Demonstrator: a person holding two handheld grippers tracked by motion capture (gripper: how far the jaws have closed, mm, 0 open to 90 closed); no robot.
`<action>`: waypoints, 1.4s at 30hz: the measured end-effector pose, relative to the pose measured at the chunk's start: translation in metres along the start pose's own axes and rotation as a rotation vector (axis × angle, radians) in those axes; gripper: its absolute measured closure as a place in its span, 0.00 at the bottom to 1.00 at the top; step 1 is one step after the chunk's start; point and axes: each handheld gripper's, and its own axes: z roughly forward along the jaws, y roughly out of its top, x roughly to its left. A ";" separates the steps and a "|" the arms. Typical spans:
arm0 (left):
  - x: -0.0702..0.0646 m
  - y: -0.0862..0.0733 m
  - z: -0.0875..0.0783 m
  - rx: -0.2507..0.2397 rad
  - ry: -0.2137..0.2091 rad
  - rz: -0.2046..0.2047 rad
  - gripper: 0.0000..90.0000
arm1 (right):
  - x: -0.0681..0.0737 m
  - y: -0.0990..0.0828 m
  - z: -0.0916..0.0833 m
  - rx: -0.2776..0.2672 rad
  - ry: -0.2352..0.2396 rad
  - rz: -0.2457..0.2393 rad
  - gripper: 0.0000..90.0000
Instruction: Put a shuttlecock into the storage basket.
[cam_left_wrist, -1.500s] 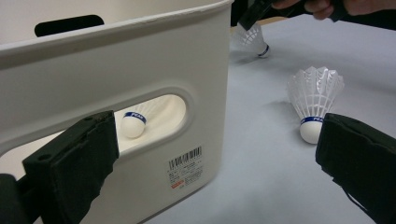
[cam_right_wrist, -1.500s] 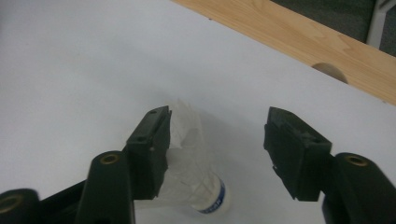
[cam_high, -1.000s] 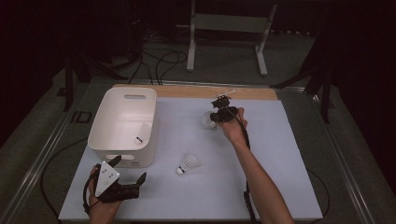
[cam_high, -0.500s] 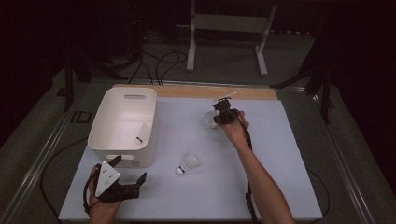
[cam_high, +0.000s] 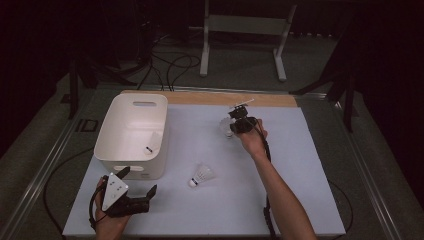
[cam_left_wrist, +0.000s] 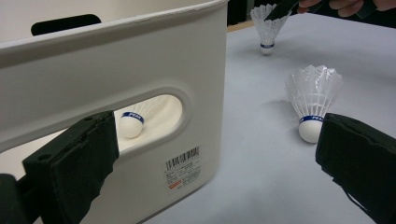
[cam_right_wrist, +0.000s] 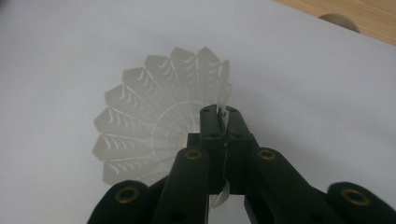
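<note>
**Shuttlecock pinched at the far side of the table**

Feathers of a white shuttlecock (cam_right_wrist: 159, 121) are clamped between the jaws of the right gripper (cam_right_wrist: 220, 112), which have just been closing; in the right gripper view the two jaw tips are seen pressed together on the skirt's rim. In the high view this shuttlecock (cam_high: 226, 127) is found on the white table (cam_high: 310, 165), toward its far edge and right of centre, with the right gripper (cam_high: 239, 121) set directly over it. In the left gripper view it (cam_left_wrist: 266, 25) is seen standing with its cork down on the surface.

A second shuttlecock (cam_high: 201, 176) is lain on its side near the middle of the table, well apart from the first. A third shuttlecock (cam_high: 152, 143) is kept inside the white bin (cam_high: 131, 170), which is placed at the left of the table; its cork can be seen through the bin's handle slot (cam_left_wrist: 154, 119).

The left gripper (cam_high: 131, 192) is held at the near left corner, just in front of the bin, with its jaws spread wide and nothing between them.
</note>
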 end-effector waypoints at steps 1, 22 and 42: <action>0.000 0.000 0.000 0.000 0.000 0.000 0.00 | 0.000 0.000 0.000 0.000 0.000 0.000 0.99; -0.001 0.000 0.000 0.002 -0.001 0.002 0.00 | 0.007 0.001 -0.012 -0.024 0.005 -0.039 0.99; -0.001 0.000 0.001 0.003 -0.005 0.002 0.00 | 0.013 0.002 -0.020 -0.035 0.002 -0.055 0.99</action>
